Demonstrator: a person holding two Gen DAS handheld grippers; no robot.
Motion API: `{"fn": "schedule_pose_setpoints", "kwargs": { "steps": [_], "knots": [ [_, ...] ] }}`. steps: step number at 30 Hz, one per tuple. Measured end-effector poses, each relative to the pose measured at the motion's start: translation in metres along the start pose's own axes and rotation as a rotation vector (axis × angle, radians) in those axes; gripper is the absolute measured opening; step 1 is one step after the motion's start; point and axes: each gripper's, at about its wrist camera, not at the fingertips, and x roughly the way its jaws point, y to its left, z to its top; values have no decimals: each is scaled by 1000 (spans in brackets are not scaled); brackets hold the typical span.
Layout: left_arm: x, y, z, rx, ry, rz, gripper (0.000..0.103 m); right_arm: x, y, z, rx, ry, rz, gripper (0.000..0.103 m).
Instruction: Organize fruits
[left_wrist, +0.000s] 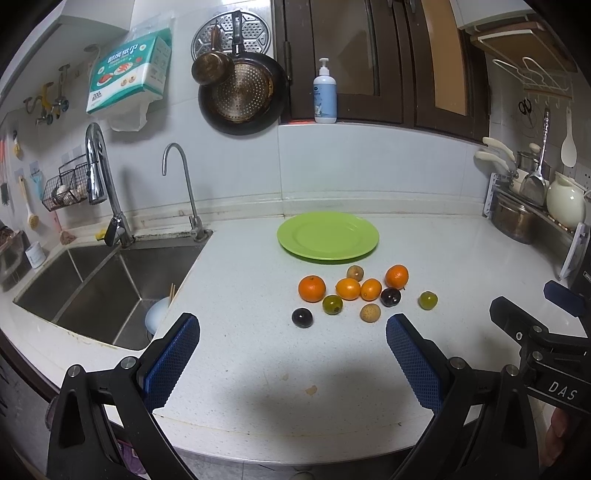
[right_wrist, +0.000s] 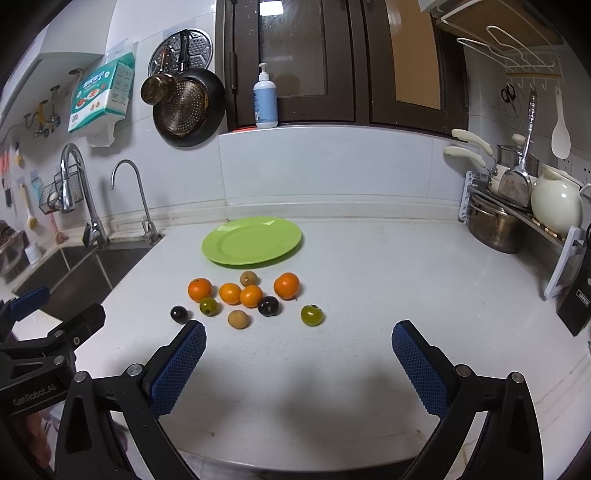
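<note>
A green plate (left_wrist: 328, 236) (right_wrist: 252, 240) lies empty on the white counter, near the back wall. In front of it lie several small fruits: oranges (left_wrist: 312, 288) (right_wrist: 286, 285), two dark plums (left_wrist: 302, 317) (right_wrist: 267, 305), two green fruits (left_wrist: 428, 300) (right_wrist: 311, 315) and two tan longans (left_wrist: 370, 312) (right_wrist: 238, 318). My left gripper (left_wrist: 291, 332) is open and empty, hovering short of the fruits. My right gripper (right_wrist: 299, 339) is open and empty, in front of the fruits and to their right. Each gripper shows at the edge of the other's view.
A steel sink (left_wrist: 92, 284) with two taps lies to the left, with a bowl in it. A dish rack with a pot (right_wrist: 495, 225) and a cream jug (right_wrist: 554, 206) stands at the right. A knife block (right_wrist: 576, 299) stands at the far right. A soap bottle (left_wrist: 325, 92) stands on the sill.
</note>
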Motion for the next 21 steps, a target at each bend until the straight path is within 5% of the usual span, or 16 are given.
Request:
{"fn": "schedule_pose_setpoints", "kwargs": {
  "steps": [21],
  "knots": [
    [-1,4,1,-2,1,-10,103,0,2,1,-1,-2,5,102]
  ]
}}
